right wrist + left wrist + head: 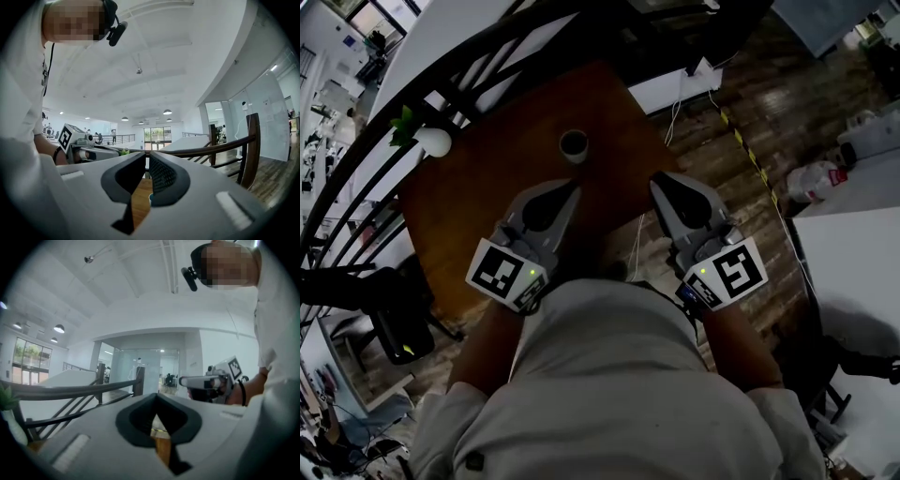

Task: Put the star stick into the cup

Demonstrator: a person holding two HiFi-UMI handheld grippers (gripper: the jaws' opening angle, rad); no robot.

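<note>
Dark table point(478, 202), cup point(574, 145) interior unreadable, left claw point(572, 189), right claw point(659, 181) closed

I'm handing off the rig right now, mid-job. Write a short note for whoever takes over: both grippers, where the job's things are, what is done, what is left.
Left gripper: jaws together, nothing in them, held over the near part of the table.
Right gripper: jaws together, empty, over the table's near right edge.
Cup: upright on the table, just ahead of both grippers; no stick shows in it.
Star stick: not in sight in any view.
Done: nothing that shows.
Left: find the stick, grasp it, put it into the cup.
</note>
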